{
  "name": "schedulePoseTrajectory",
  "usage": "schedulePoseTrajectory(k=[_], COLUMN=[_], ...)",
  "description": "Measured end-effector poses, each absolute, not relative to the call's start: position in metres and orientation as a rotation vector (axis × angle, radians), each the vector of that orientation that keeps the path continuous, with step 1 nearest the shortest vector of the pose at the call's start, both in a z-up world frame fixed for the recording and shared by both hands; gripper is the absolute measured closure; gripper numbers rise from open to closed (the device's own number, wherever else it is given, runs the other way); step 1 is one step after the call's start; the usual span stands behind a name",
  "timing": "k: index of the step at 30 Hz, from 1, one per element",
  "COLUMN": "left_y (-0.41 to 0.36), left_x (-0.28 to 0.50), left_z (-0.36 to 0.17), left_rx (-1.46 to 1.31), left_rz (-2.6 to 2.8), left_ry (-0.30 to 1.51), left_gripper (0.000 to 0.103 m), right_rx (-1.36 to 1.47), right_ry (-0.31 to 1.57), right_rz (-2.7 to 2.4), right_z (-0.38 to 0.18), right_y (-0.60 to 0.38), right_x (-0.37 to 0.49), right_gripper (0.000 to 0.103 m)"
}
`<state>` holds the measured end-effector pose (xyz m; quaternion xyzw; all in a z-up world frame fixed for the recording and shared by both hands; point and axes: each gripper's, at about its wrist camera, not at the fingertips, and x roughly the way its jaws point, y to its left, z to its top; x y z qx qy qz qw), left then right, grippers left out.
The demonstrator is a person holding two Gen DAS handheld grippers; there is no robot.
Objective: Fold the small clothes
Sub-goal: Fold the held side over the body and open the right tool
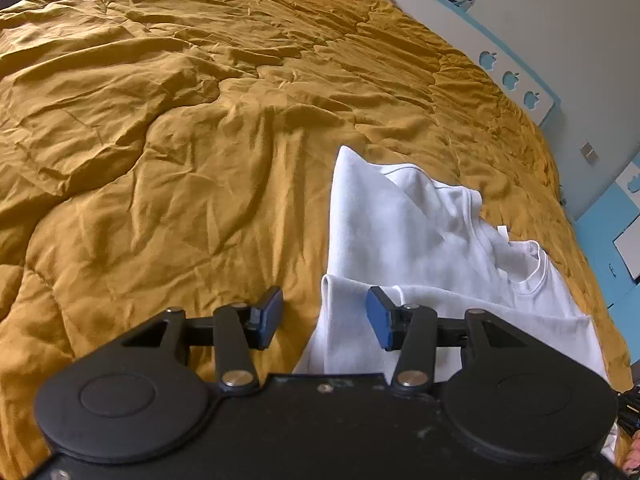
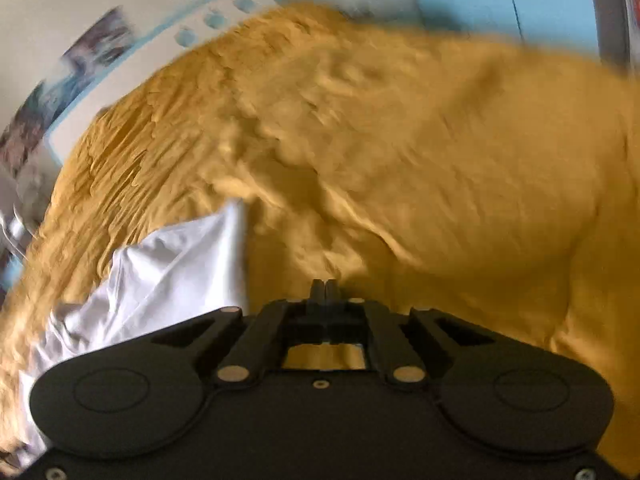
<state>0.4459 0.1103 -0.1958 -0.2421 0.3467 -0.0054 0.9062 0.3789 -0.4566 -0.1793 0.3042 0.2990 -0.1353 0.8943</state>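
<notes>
A white T-shirt lies partly folded on the mustard-yellow duvet, its neckline toward the right. My left gripper is open just above the shirt's left edge, blue pads apart, holding nothing. In the right wrist view the picture is blurred. The shirt shows at lower left on the duvet. My right gripper is shut with its fingers together, over bare duvet to the right of the shirt. Nothing shows between its fingers.
The wrinkled duvet covers the whole bed. A white headboard with blue apple cut-outs runs along the far right side. Blue furniture stands beyond the bed's right edge. A poster hangs on the wall.
</notes>
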Motion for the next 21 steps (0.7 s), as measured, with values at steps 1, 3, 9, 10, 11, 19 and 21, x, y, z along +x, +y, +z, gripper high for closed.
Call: schedulePoseTrajectory(k=[1,3,9,10,11,19,21], left_y=[0.11,0.109,0.105,0.104,0.103,0.106,0.106], left_x=[0.447,0.451,0.456,0.456,0.456,0.457,0.459], left_z=[-0.196,-0.196,-0.197,-0.197,-0.197,-0.192,-0.195], left_rx=[-0.499,-0.488,-0.467,-0.457,-0.451,-0.478,-0.48], left_rz=[-0.017,-0.032,-0.027,-0.029,-0.03,-0.077,-0.079], left_ry=[0.715,0.712,0.713,0.713,0.713,0.719,0.73], left_gripper=[0.055,0.055,0.054,0.054,0.054,0.053,0.053], right_rx=[0.691,0.731,0.685,0.672,0.647,0.386,0.424], right_ry=[0.603,0.562,0.569,0.583,0.599,0.562,0.629], right_rz=[-0.261,-0.217,-0.116,-0.094,-0.087,-0.163,-0.185], right_z=[-0.182,-0.178,-0.166,-0.167,-0.167,-0.153,-0.165], right_y=[-0.465,-0.472,-0.452,-0.446,-0.439,-0.403,-0.413], right_x=[0.375,0.37,0.389,0.398,0.404,0.408,0.416], right_gripper=[0.103,0.093,0.06,0.06,0.06,0.103,0.103])
